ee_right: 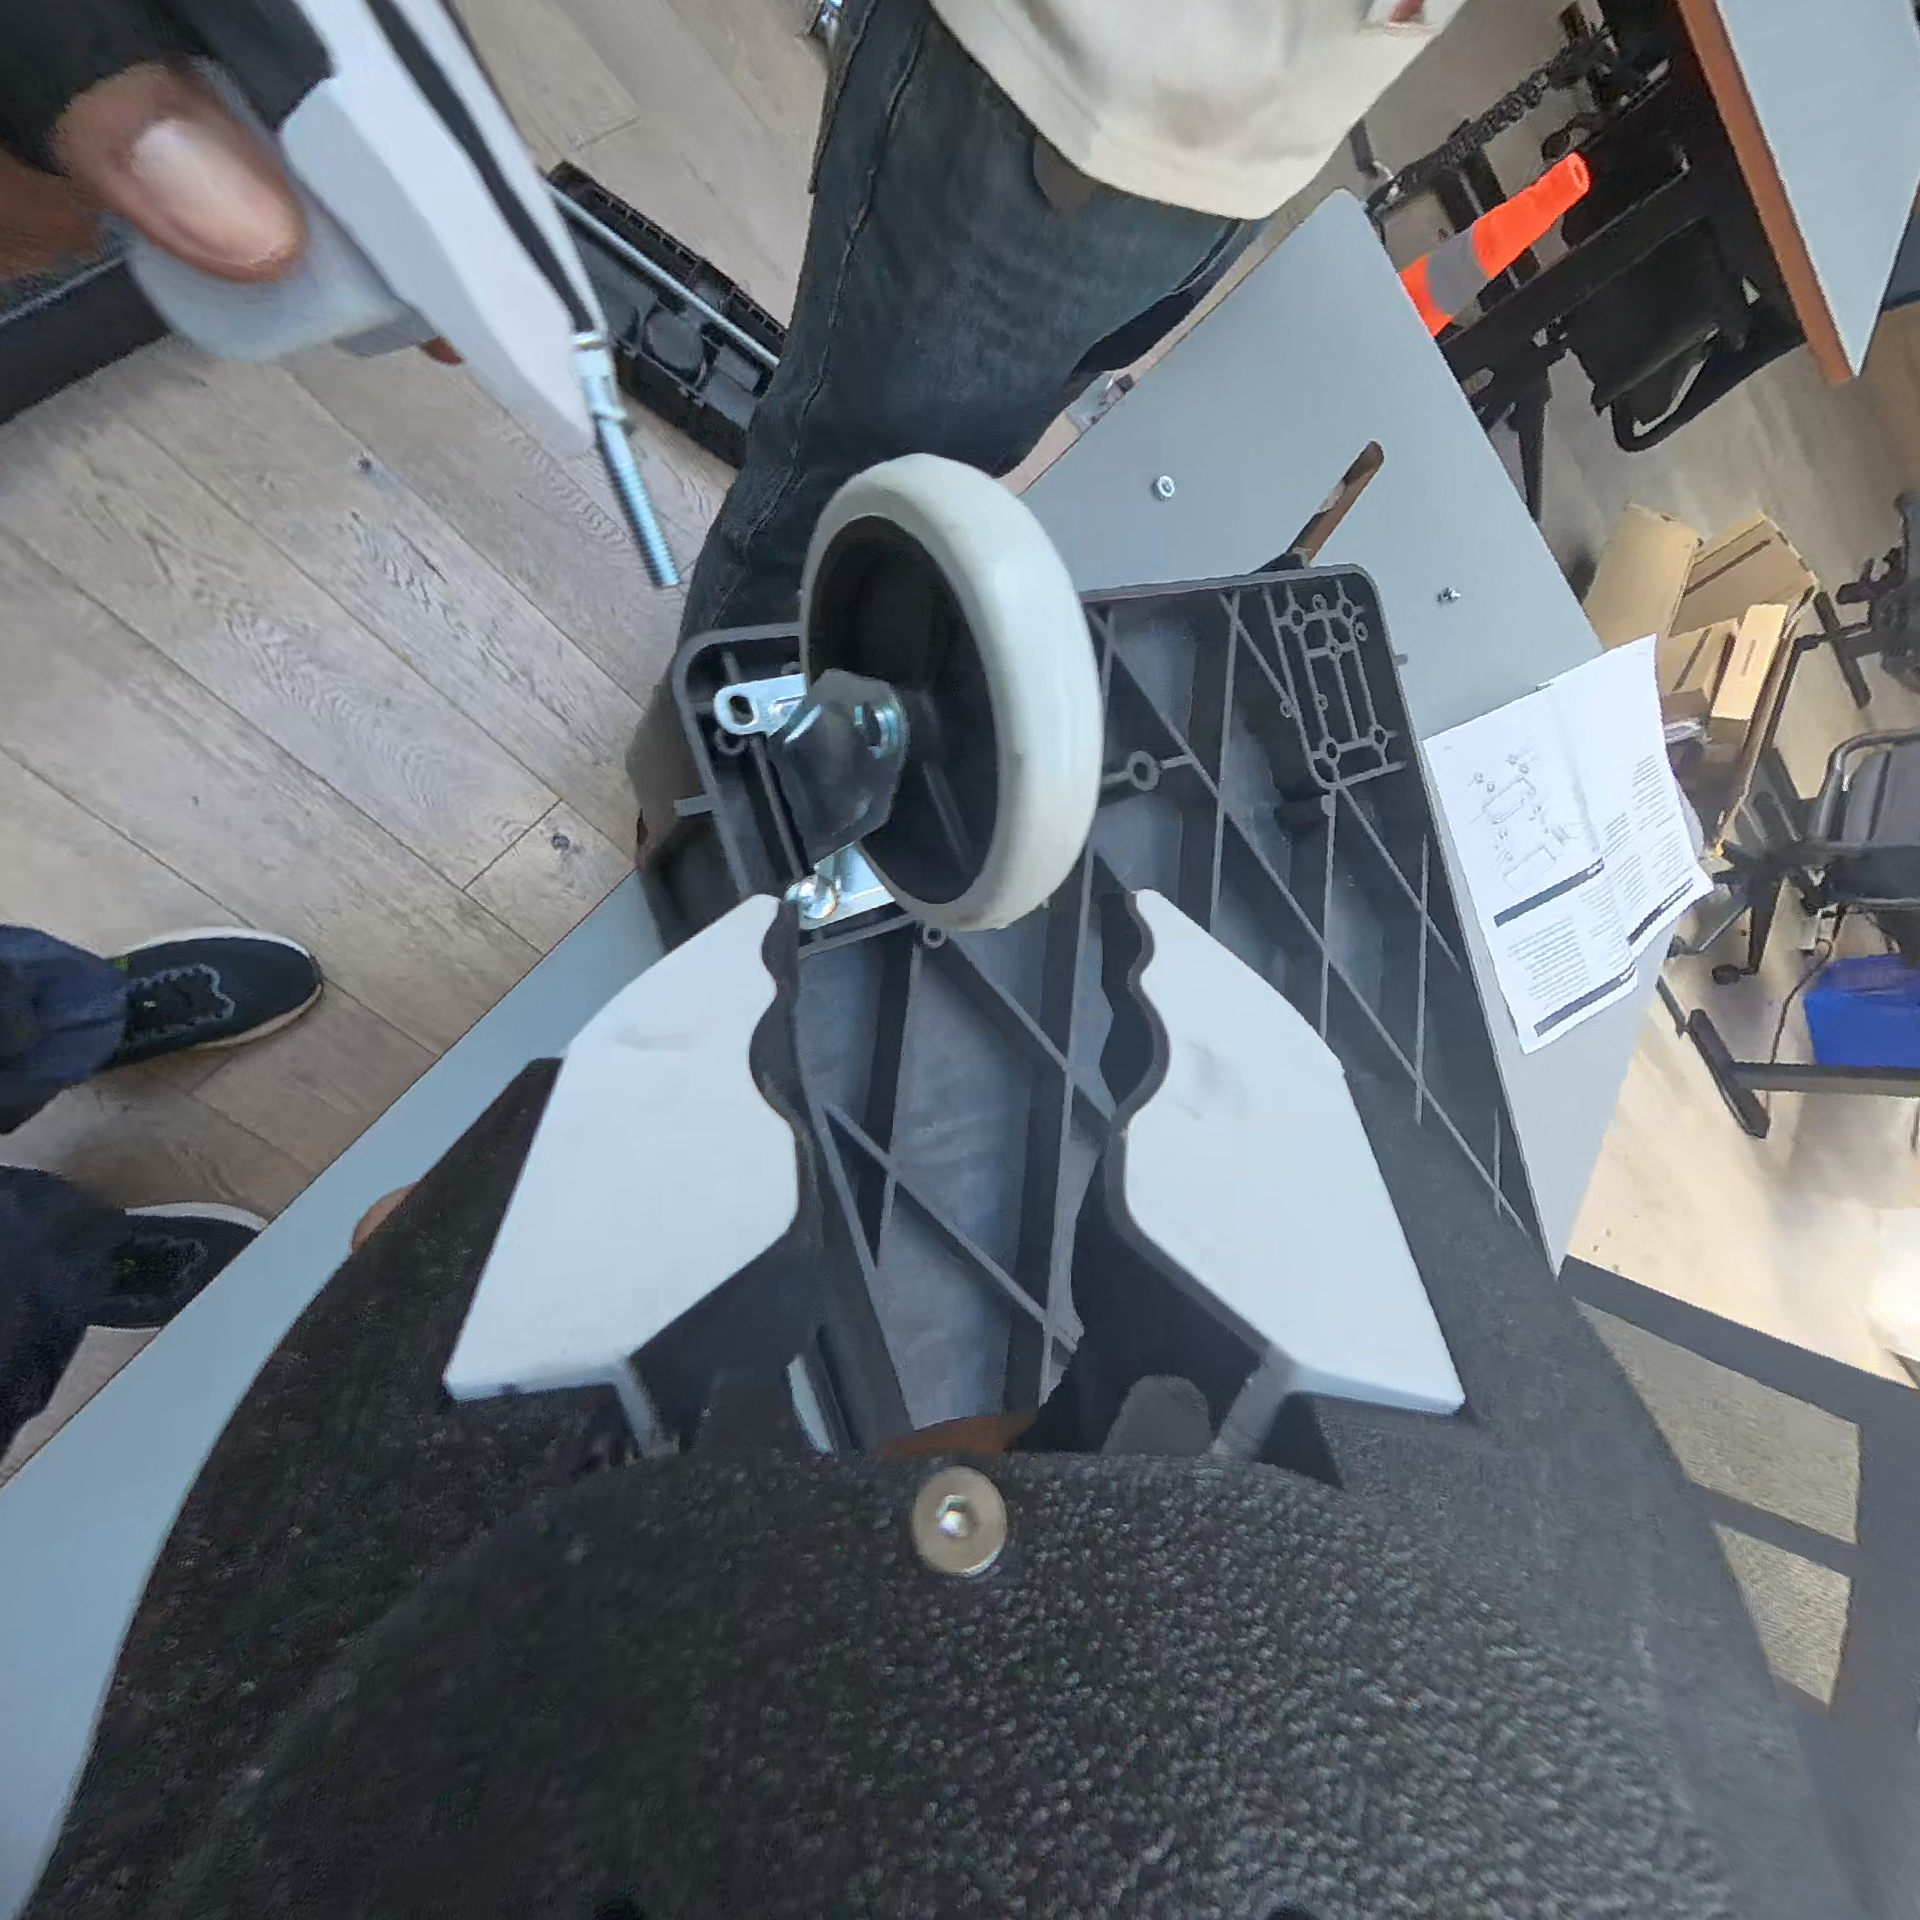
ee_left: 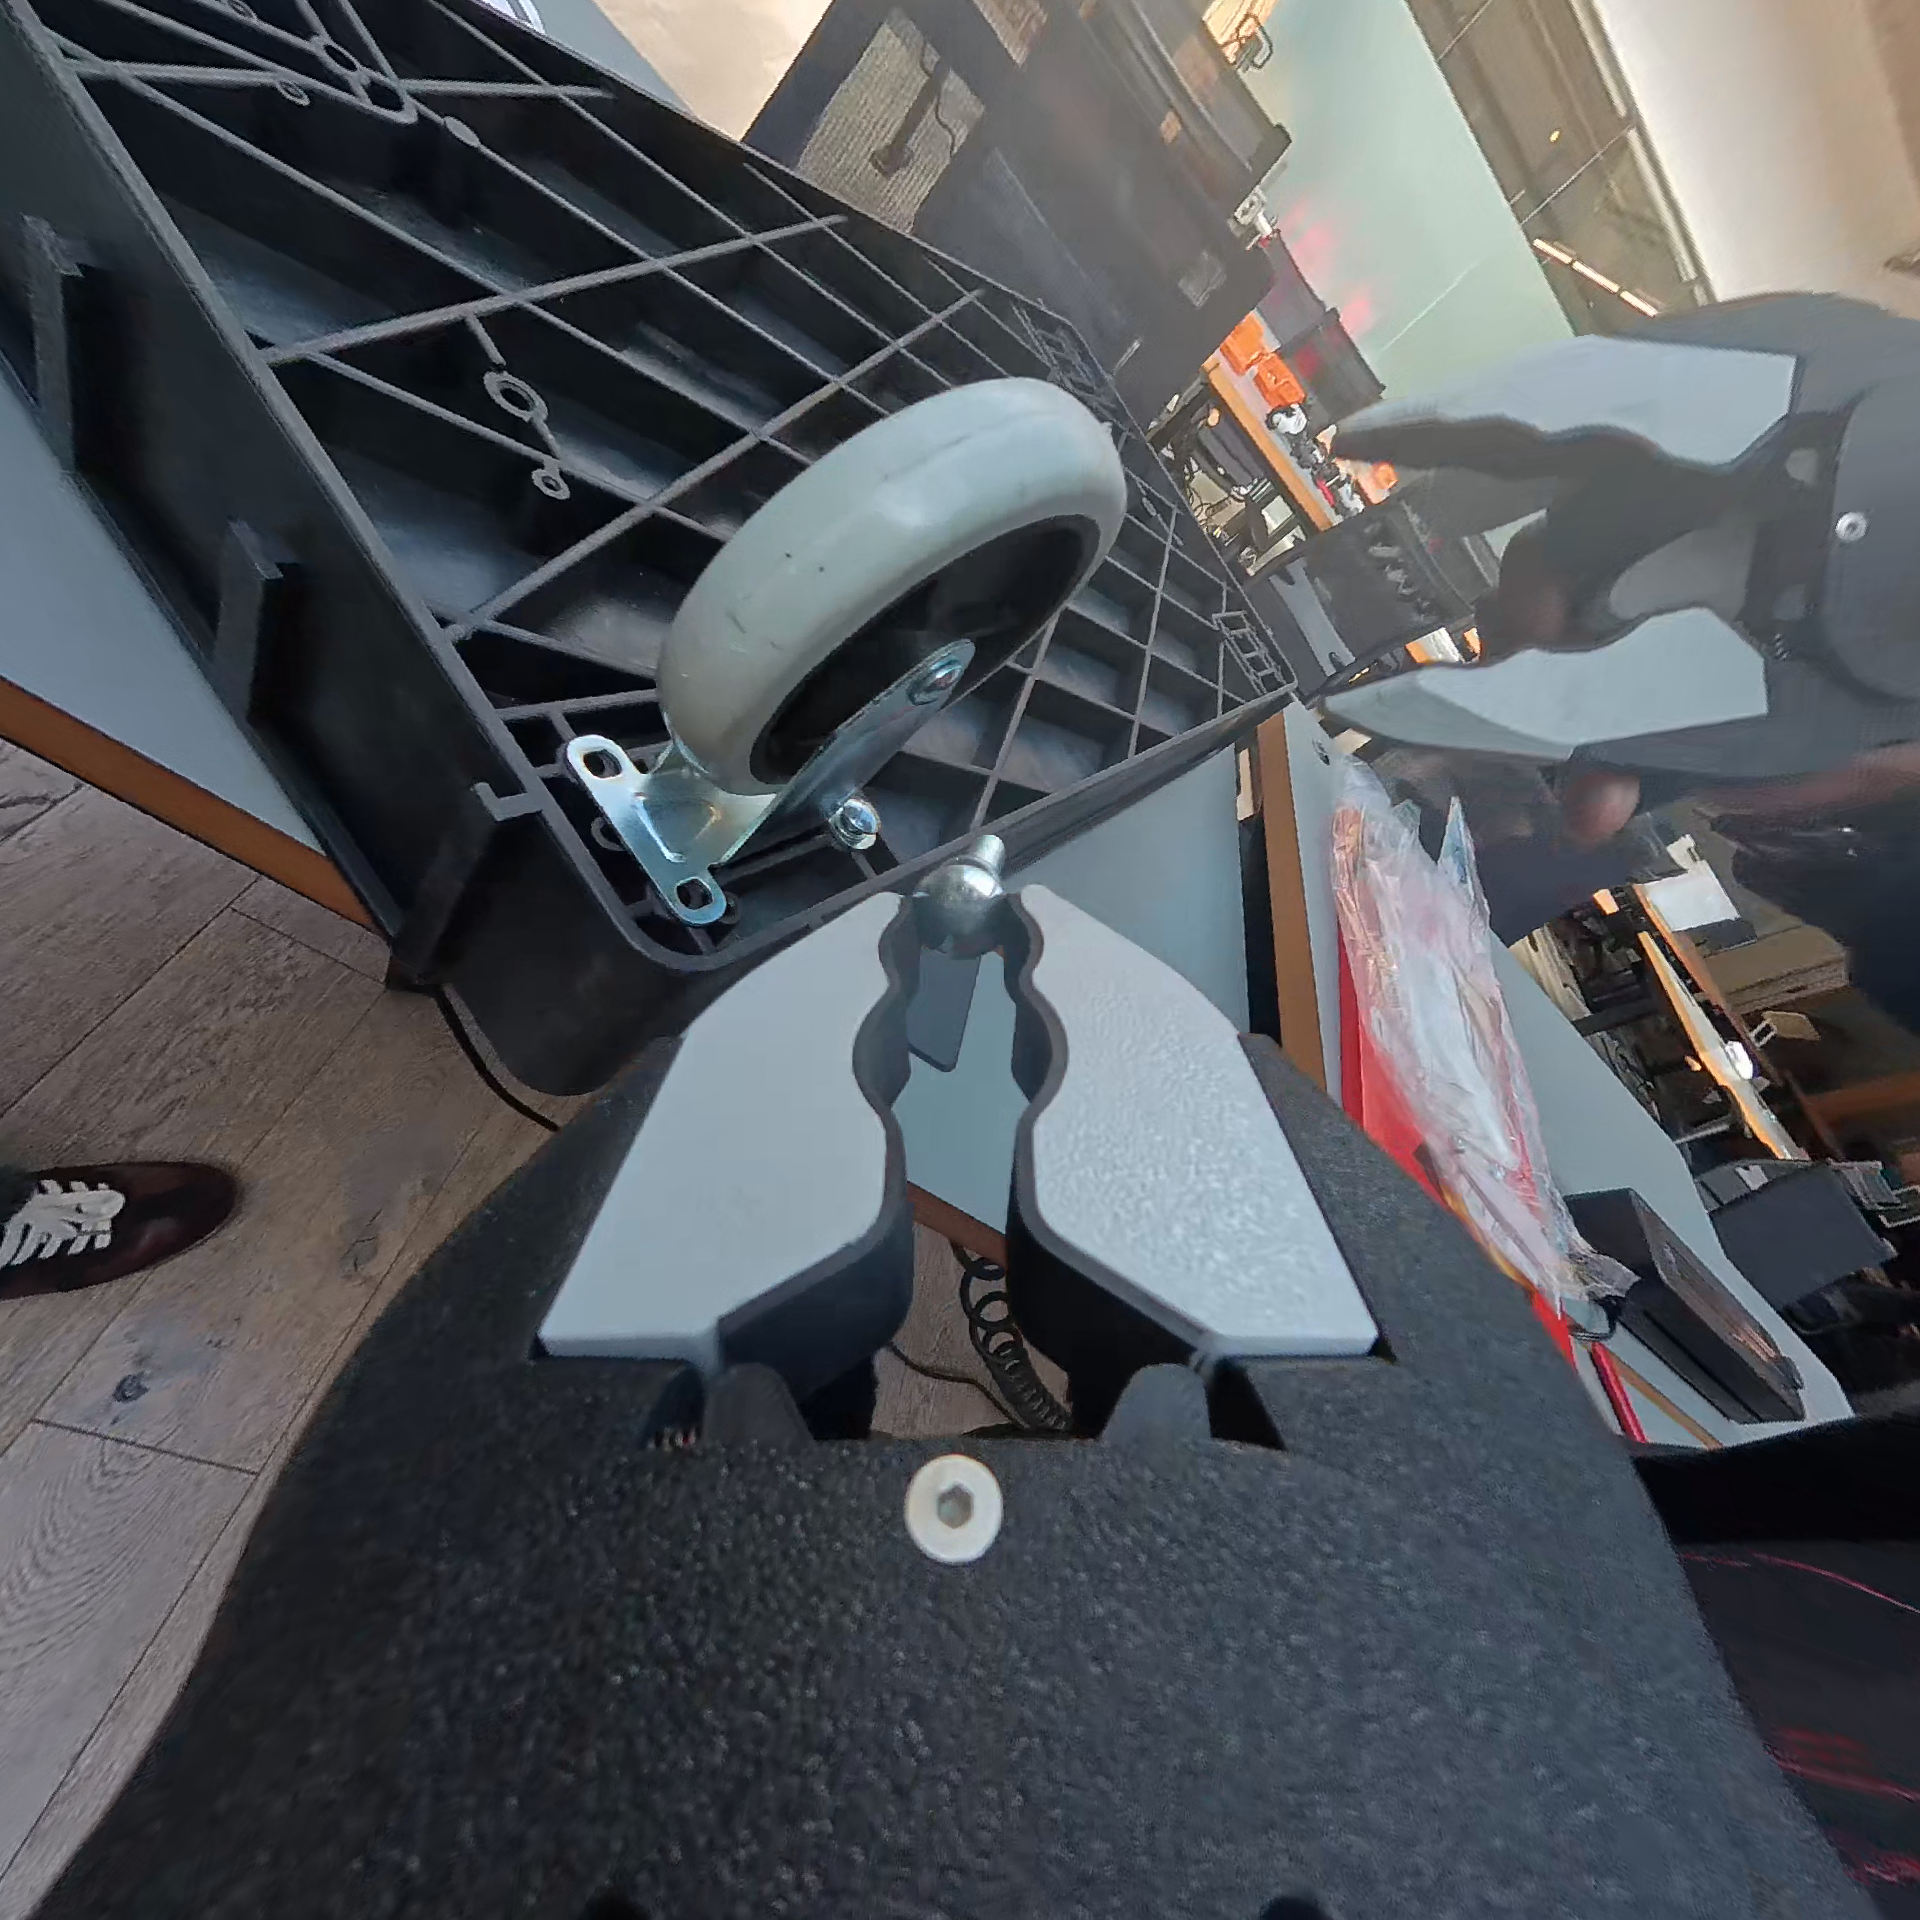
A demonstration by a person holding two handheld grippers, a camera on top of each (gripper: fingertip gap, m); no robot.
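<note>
Left tongs [ee_left: 961, 914] clamped on a bolt [ee_left: 954, 891] — round head pinched at the tips. In the right wrist view the threaded shank hangs out past the tips, over the wood floor [ee_right: 312, 582]. The bolt sits just beside the caster's mounting plate [ee_left: 649, 821], near the corner of the upturned black ribbed cart deck [ee_left: 416, 416] that lies on the grey table [ee_right: 1247, 416].

Right tongs [ee_right: 961, 914] apart, holding nothing, hovering over the deck ribs just below the grey caster wheel [ee_right: 956, 686]. One bolt already sits in the plate [ee_left: 854, 821]; the other plate holes look open.

My read on handling: grip on the bolt is at the head only, so it can pivot — line the shank up square with a plate hole before pushing. The caster swivels, so the plate may shift unless the wheel is steadied. The right tongs are the nearest thing to do that.

Also about: an instruction sheet [ee_right: 1569, 831] at the table's far side, a clear plastic bag on red packaging [ee_left: 1444, 1039], loose screws on the table, people's shoes on the floor.
</note>
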